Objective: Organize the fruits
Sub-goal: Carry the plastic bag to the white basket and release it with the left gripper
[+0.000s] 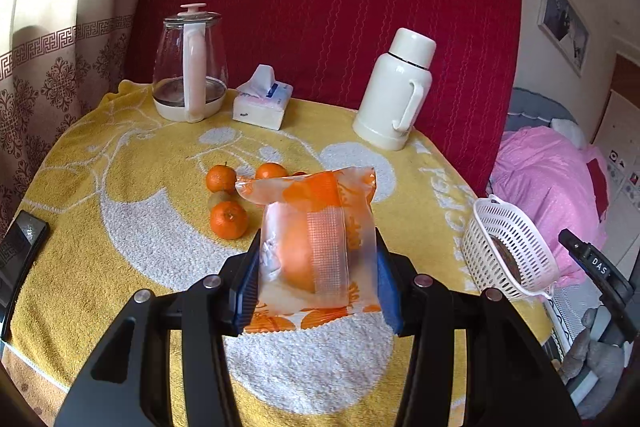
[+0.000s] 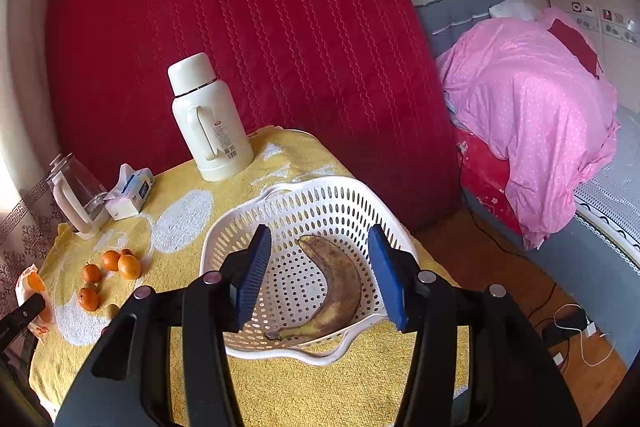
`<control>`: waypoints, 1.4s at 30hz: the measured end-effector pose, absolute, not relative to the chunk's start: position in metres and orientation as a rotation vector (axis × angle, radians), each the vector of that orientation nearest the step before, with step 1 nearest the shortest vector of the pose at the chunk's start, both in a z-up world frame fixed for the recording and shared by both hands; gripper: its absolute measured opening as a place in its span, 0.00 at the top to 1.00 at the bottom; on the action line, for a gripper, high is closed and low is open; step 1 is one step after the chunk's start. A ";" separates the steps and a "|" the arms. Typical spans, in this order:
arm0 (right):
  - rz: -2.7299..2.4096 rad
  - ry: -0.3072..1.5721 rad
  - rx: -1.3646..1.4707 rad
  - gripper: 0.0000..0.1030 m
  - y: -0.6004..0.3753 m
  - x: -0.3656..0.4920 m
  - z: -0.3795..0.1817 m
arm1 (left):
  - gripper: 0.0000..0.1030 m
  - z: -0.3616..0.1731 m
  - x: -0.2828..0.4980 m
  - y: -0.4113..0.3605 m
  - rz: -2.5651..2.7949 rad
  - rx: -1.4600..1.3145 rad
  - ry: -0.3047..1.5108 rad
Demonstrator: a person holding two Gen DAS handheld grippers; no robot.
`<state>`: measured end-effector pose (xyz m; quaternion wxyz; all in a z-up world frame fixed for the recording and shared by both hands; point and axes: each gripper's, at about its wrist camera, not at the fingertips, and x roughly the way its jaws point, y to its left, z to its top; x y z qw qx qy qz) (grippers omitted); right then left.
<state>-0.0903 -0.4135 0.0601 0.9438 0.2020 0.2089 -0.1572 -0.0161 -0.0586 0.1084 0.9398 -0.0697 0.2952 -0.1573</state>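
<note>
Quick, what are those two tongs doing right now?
Left tongs: closed on the bagged orange.
Right tongs: open, holding nothing, above the banana in the white basket.

Background stuff you've got around you: the bench (image 1: 120,247) is covered with a fuzzy yellow-and-white terry towel. At its far edge stands a clear glass kettle with a pale pink handle and lid (image 1: 190,67), and just beside it a soft white tissue pack (image 1: 262,103) with a sheet poking out. Further right is a cream plastic thermos jug with a side handle (image 1: 396,91). A flat black phone-like slab (image 1: 20,251) lies at the left edge. Behind everything hangs a quilted red cloth (image 2: 240,27). Off to your right there's a bed with a rumpled pink dotted duvet (image 2: 532,115), plus a framed picture (image 1: 564,23) on the wall.
</note>
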 end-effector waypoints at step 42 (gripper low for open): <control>-0.408 0.406 0.516 0.39 -0.475 -0.108 0.045 | 0.35 0.111 0.018 -0.273 -0.713 -0.023 0.762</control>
